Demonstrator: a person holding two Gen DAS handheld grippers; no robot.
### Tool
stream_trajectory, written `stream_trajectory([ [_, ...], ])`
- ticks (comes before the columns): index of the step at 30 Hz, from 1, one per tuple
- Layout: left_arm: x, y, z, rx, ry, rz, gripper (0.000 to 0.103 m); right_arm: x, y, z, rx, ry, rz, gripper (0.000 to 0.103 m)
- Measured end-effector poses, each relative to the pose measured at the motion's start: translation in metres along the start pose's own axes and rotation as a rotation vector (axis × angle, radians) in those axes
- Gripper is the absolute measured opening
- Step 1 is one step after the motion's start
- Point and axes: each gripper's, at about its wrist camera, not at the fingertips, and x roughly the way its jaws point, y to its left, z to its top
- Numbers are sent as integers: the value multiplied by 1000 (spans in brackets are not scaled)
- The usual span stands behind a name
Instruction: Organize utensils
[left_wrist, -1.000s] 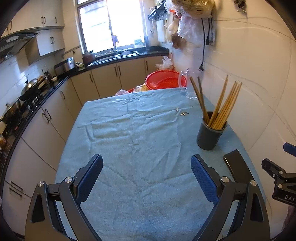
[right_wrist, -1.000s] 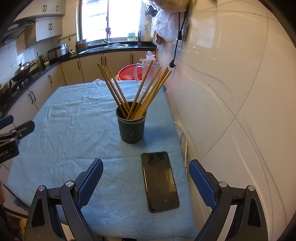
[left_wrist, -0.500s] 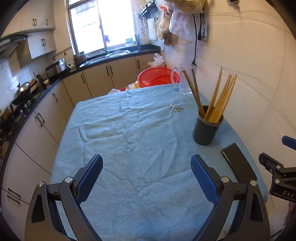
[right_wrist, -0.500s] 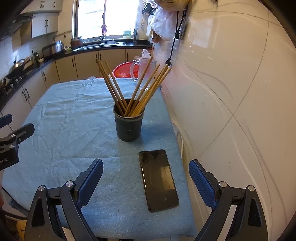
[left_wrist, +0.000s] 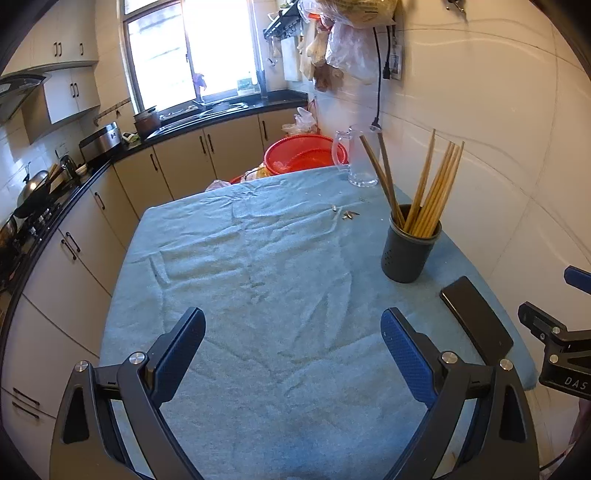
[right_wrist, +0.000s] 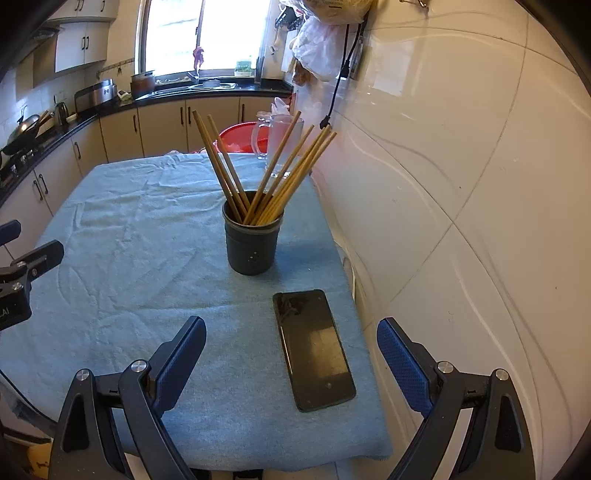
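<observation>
A dark grey utensil cup (left_wrist: 409, 254) (right_wrist: 252, 245) stands on the blue towel-covered table (left_wrist: 258, 266) (right_wrist: 140, 236) near the right wall. Several wooden chopsticks (left_wrist: 428, 188) (right_wrist: 266, 173) fan out of it. My left gripper (left_wrist: 293, 336) hangs open over the near middle of the table, well short and left of the cup, nothing between its fingers. My right gripper (right_wrist: 291, 341) is open too, above the table's near right corner, with the cup ahead of it. Part of the right gripper's body (left_wrist: 561, 343) shows at the left wrist view's right edge.
A black phone (right_wrist: 314, 349) (left_wrist: 476, 319) lies flat between the cup and the table's near edge. A glass pitcher (left_wrist: 356, 157) (right_wrist: 280, 140) stands at the far right corner, a red basin (left_wrist: 304, 155) behind it. Small scraps (left_wrist: 347, 214) lie on the towel. Tiled wall (right_wrist: 443, 184) borders the right side.
Both grippers have drawn back and risen a little, so the cup and phone sit farther away. Both stay open and hold nothing. The chopsticks and cup have not moved.
</observation>
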Motion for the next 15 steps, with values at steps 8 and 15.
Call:
stream_trajectory([
  [8,0,-3,-1,5,2,-26,95,-4,-3,-4,8,6,-22,96],
  [15,1,-7,-1,18,0,-37,95,-5,-6,-5,15,2,-34,96],
])
